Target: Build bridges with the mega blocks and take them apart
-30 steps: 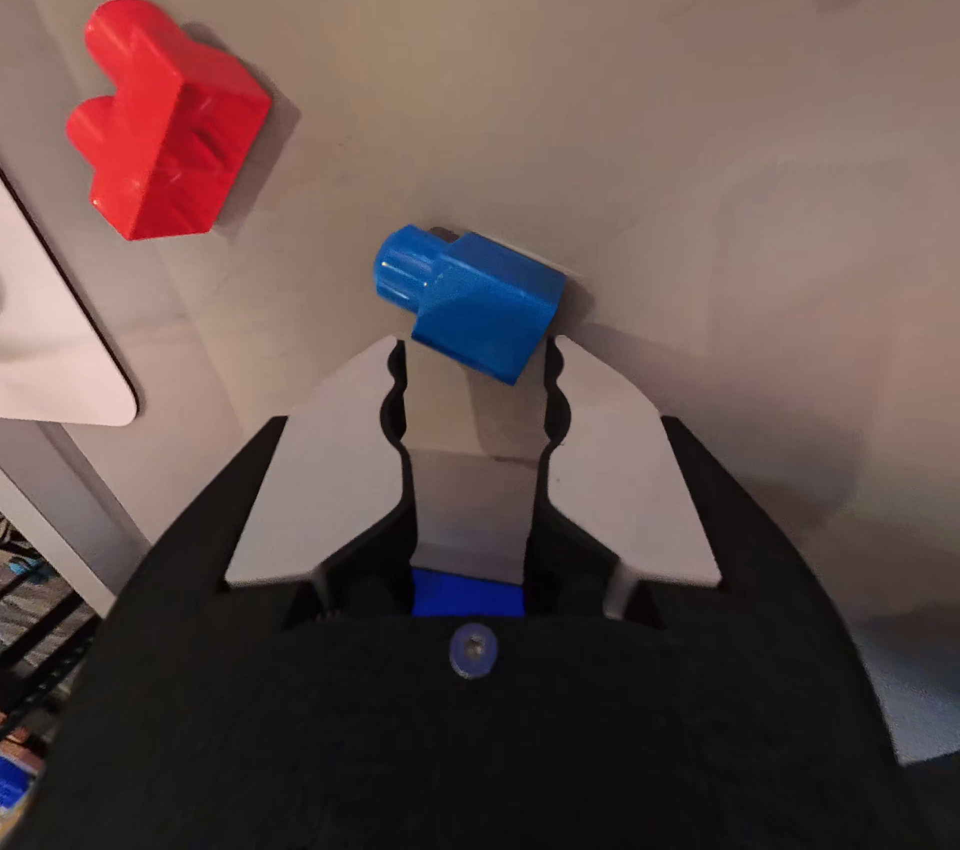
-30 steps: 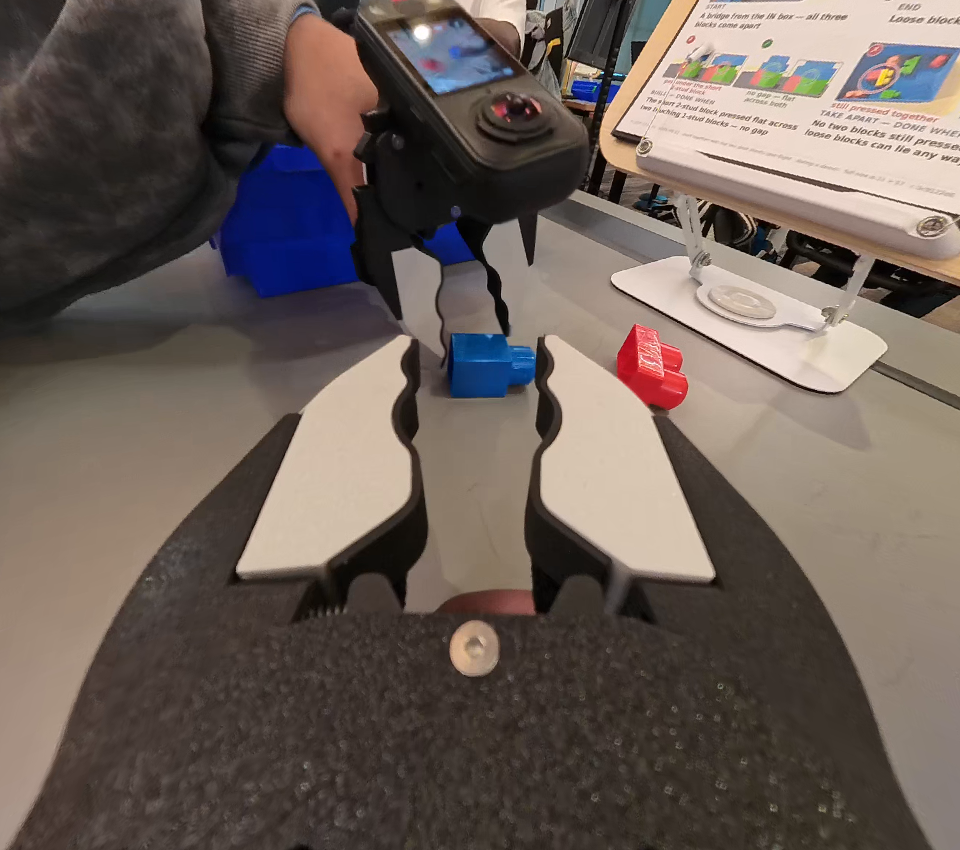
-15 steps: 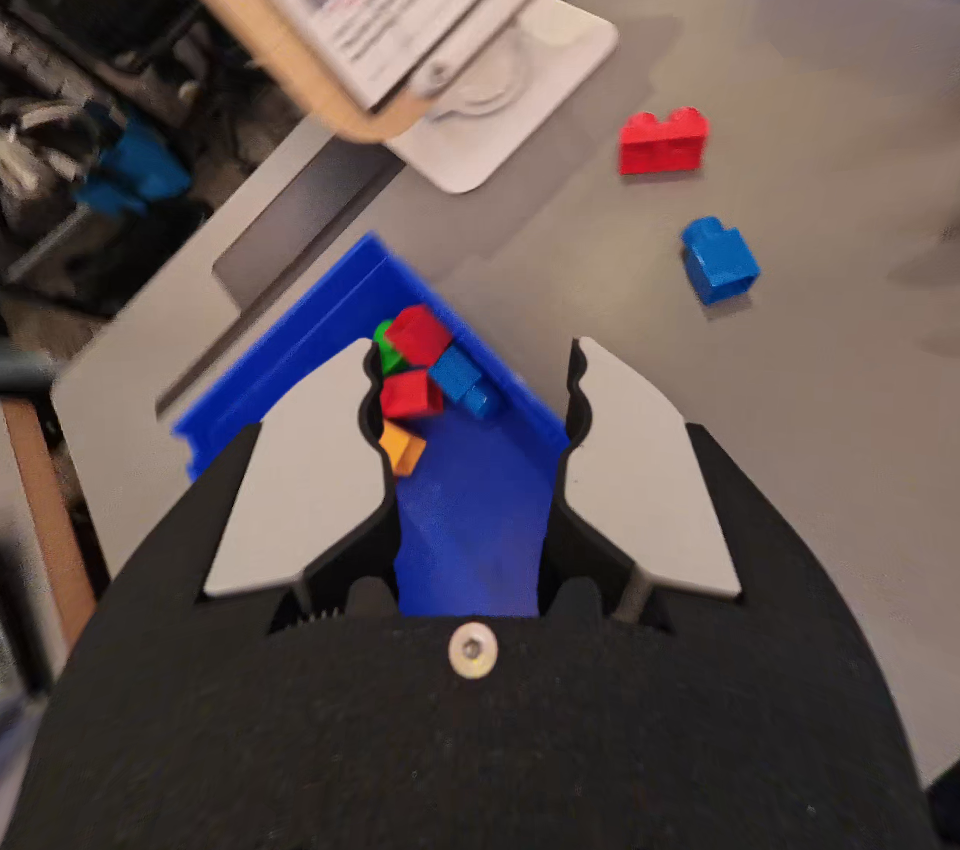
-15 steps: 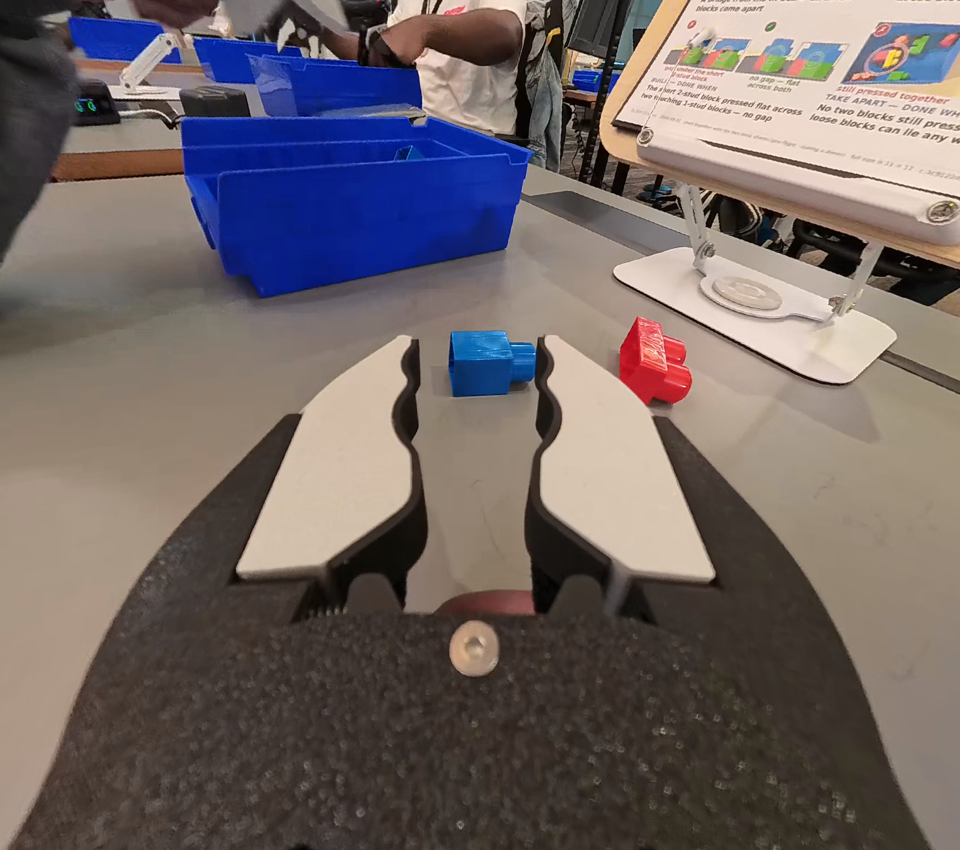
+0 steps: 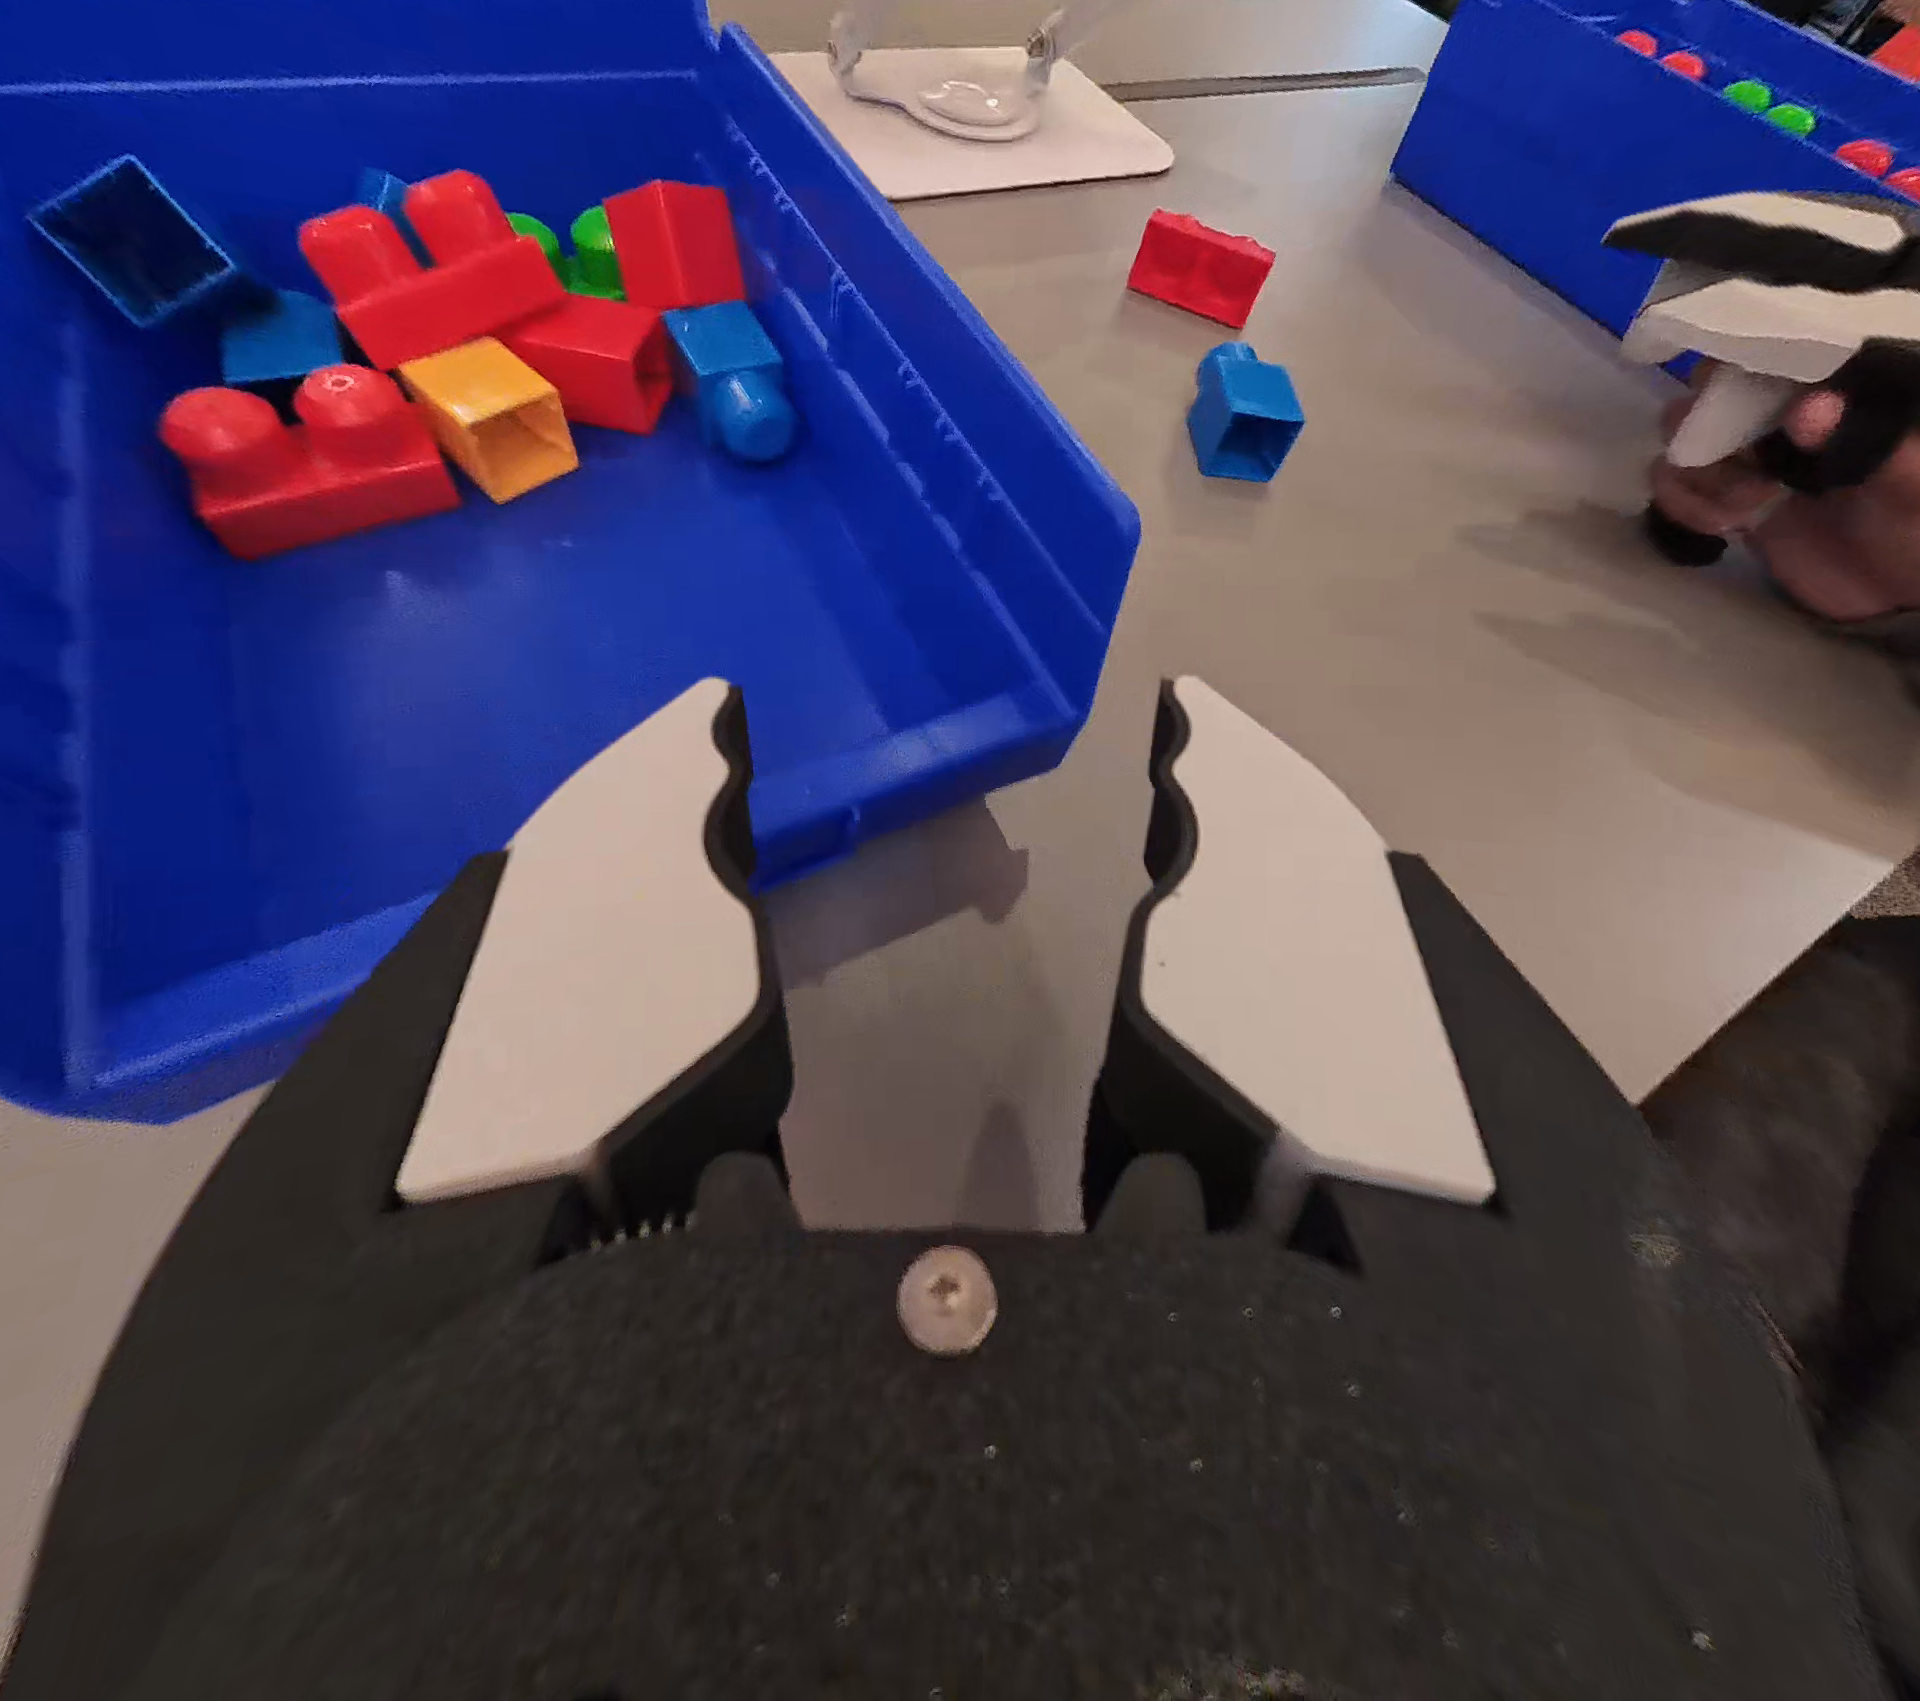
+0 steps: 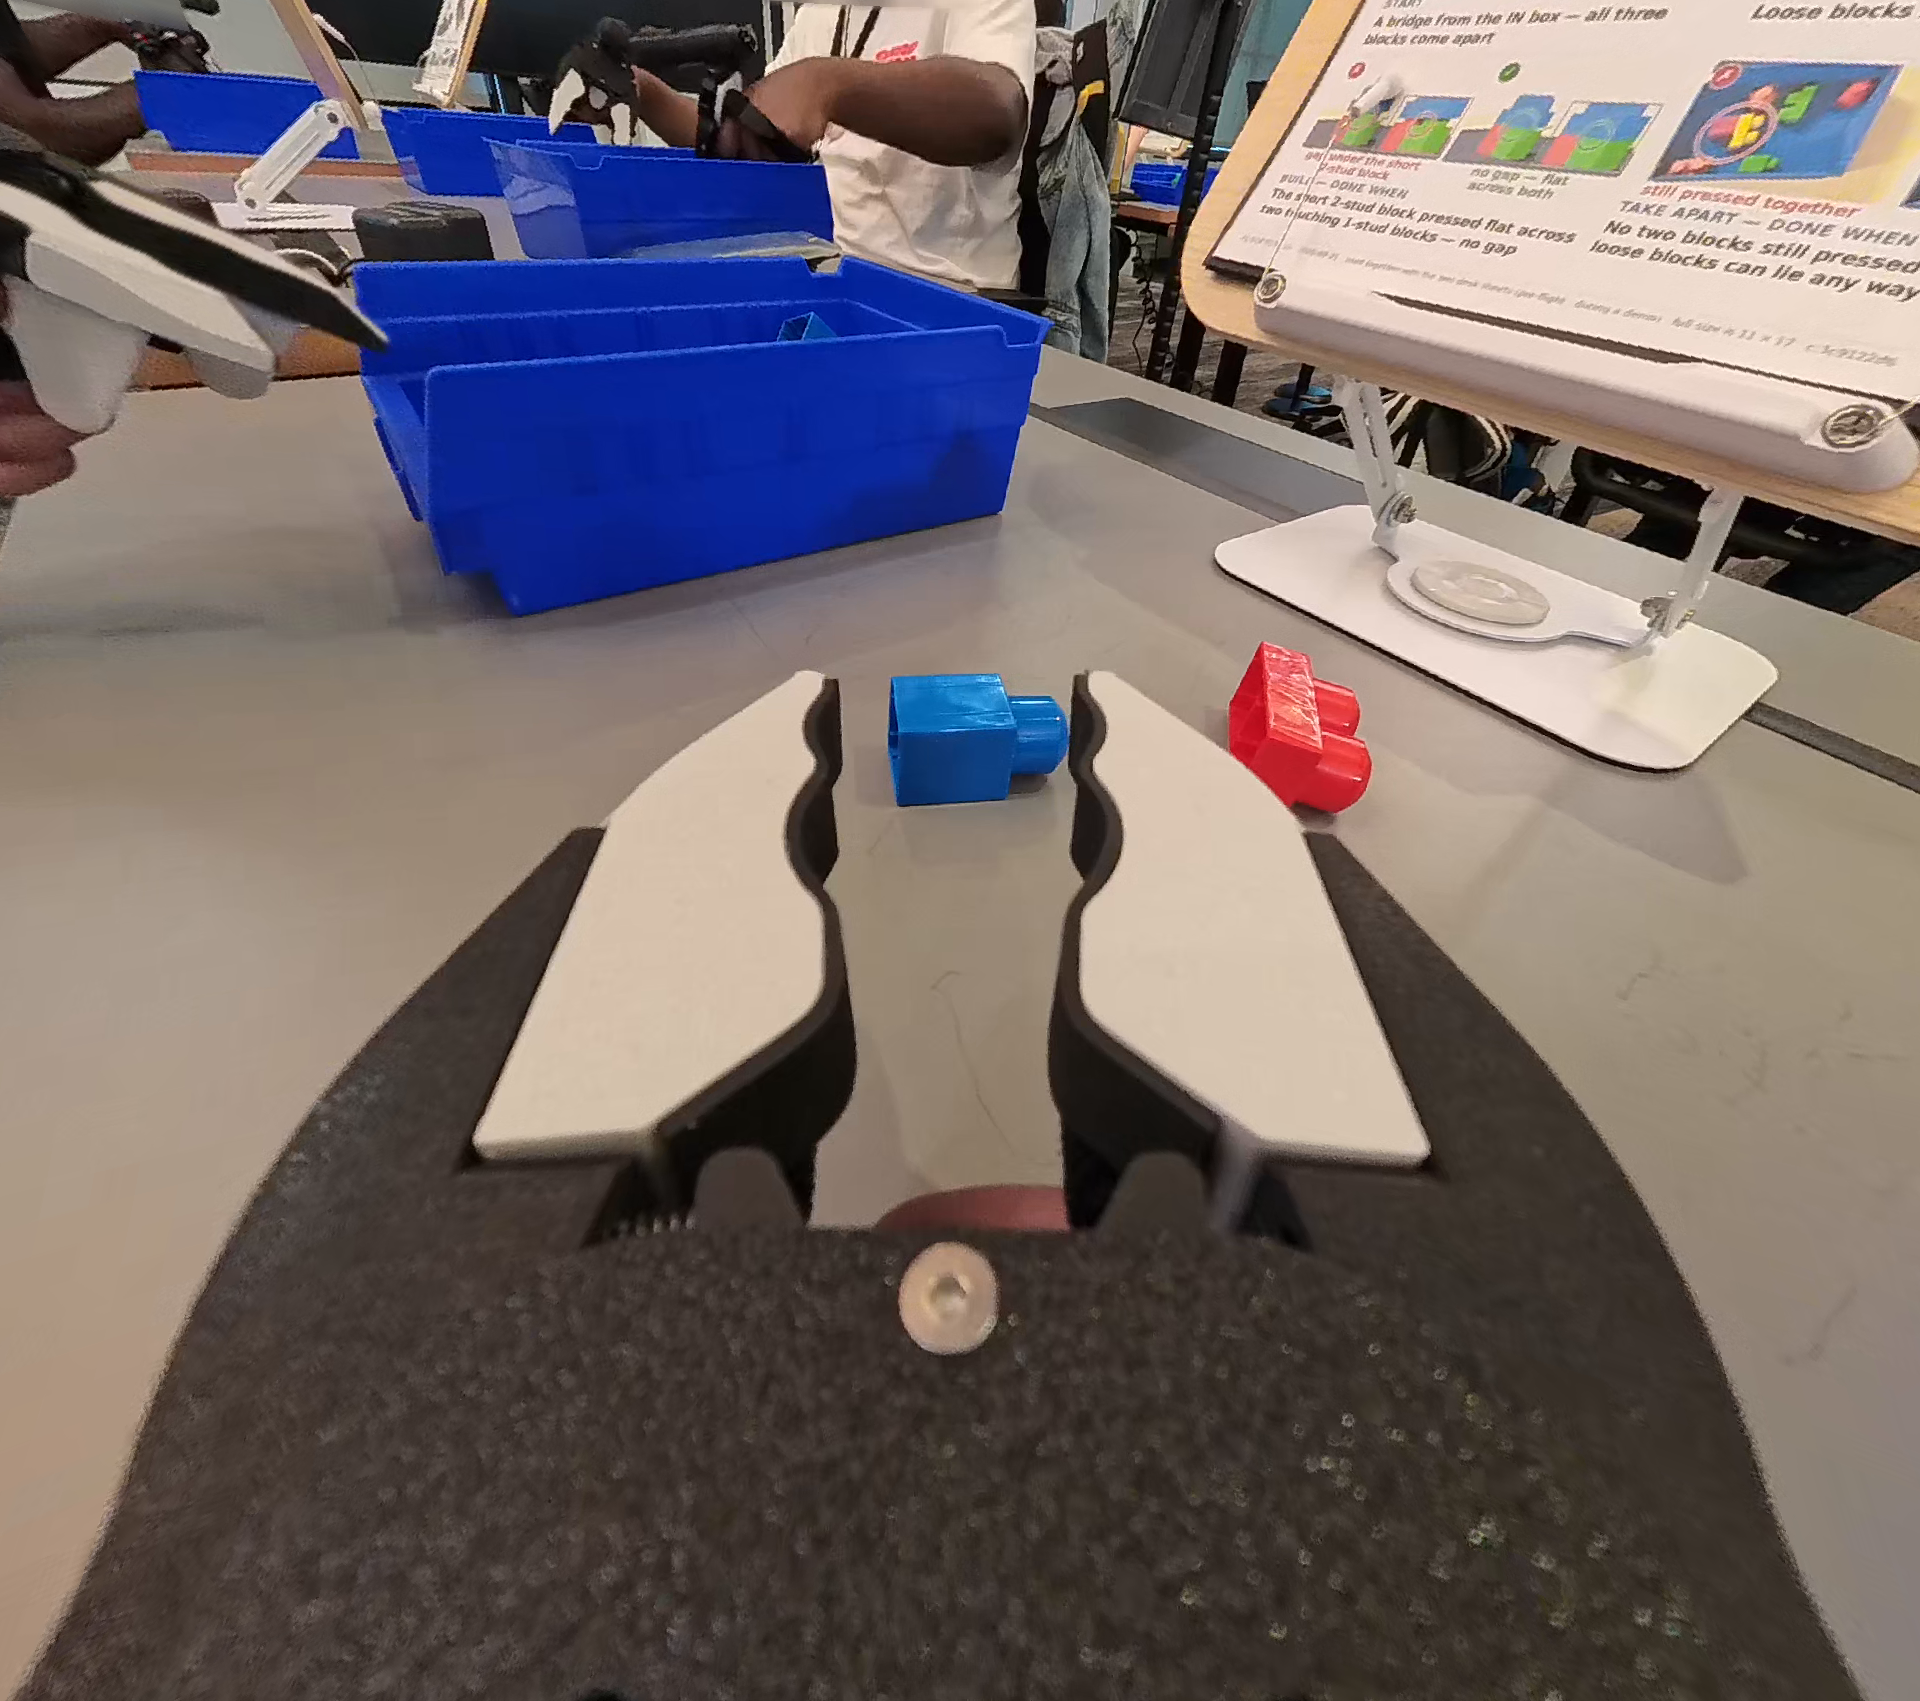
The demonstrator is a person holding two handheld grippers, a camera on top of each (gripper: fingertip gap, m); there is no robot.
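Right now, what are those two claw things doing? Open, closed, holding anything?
Left gripper: open, empty, hovering by the near blue bin.
Right gripper: open, empty, with the blue block just beyond its tips.

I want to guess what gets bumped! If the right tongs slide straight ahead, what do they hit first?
Probably the blue block. It lies on its side on the table, just beyond the open right tongs and in line with the gap between them. The red block sits off to the right, likely missed.

- Bin (image 5: 935,446) fills the left wrist view's upper left, blocks (image 5: 436,363) piled inside.
- Two loose blocks (image 5: 1244,415) lie on the table (image 5: 1455,716) to its right.
- Stand (image 5: 987,134) sits behind them, at top centre.
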